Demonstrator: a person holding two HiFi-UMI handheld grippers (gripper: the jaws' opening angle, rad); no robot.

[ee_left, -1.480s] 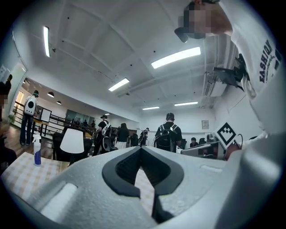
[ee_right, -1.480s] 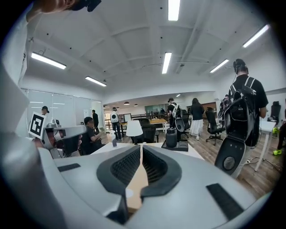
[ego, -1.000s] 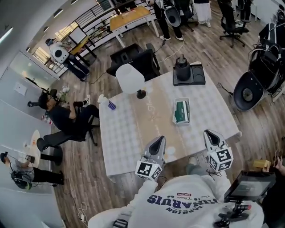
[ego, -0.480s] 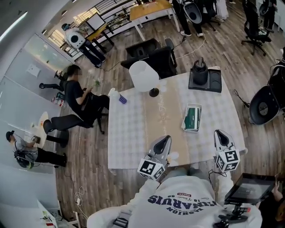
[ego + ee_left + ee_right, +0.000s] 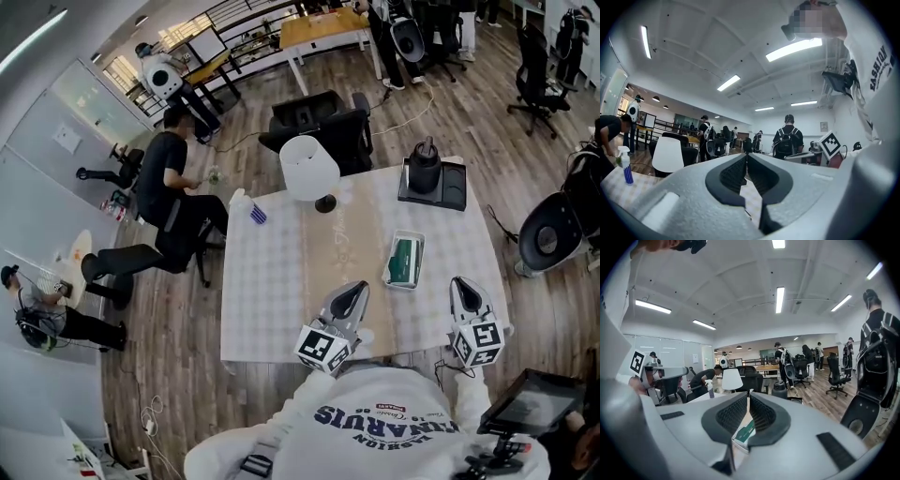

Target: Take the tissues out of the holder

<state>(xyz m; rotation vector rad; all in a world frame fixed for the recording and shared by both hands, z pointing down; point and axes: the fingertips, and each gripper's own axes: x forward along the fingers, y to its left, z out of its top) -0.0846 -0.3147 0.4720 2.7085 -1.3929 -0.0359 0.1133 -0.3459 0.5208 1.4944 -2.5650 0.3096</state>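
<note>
Though left claw [image 5: 356, 289] and right claw [image 5: 460, 284] are closed, the tissue holder [image 5: 404, 260] lies ahead, untouched.

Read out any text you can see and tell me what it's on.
"FASHION": small print on the sweatshirt, left gripper view.
"INARUIS", roughly: its large upside-down word, head view; uncertain.
Green tissue pack: print too small to read.
Both marker cubes: square patterns, no letters.

tissue holder [image 5: 744, 433] half hidden behind jaws
</note>
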